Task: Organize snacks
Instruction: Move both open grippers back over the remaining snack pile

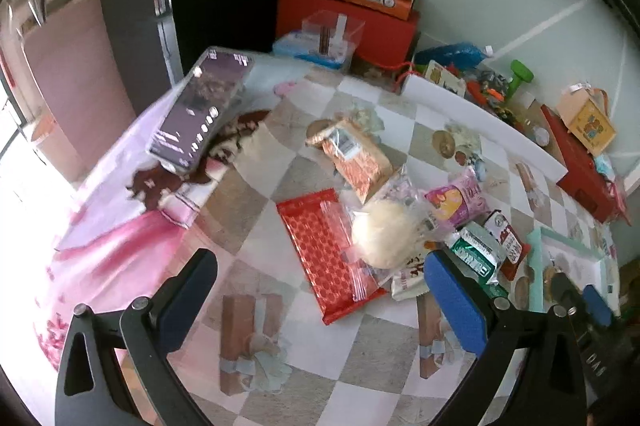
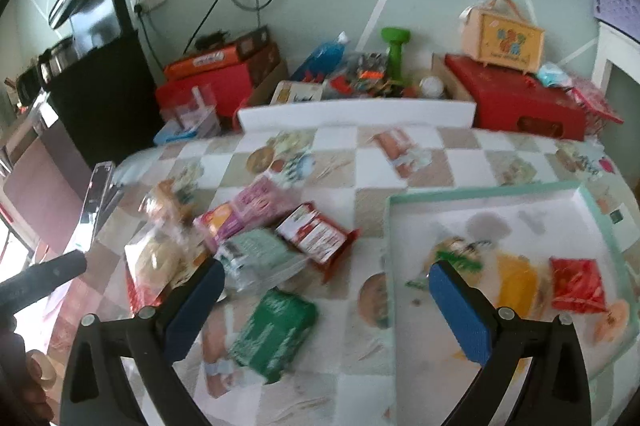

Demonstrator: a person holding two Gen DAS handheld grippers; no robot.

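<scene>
From the left wrist view, our left claw [image 1: 320, 306] hangs wide and empty above the checked desk [image 1: 360, 366], pointed at the snack pile. We count here one flat red packet [image 1: 316, 246], one pale round bun in clear wrap [image 1: 384, 236], one orange-patterned packet [image 1: 360, 158], one pink packet [image 1: 456, 200], one green-and-white packet [image 1: 480, 258] and one red-and-white packet [image 1: 508, 238], with a further wrapper partly hidden under the bun. A phone [image 1: 204, 110] lies well apart at the left. The mint tray [image 1: 536, 266] shows only at the right edge.

From the right wrist view, our right claw [image 2: 326, 302] is also wide and holds nothing. It hovers between the pile and the mint tray [image 2: 390, 226]. Inside the tray we count three snacks: one green-topped [image 2: 460, 254], one yellow [image 2: 516, 282], one red [image 2: 576, 284]. A dark green packet [image 2: 276, 334] lies on the desk just beside the tray, nearest the claw.

We judge the sorting partly done: several snacks remain outside. The next move likely calls for lowering onto the dark green packet, closing across its narrow sides, and carrying it over the tray rim.
</scene>
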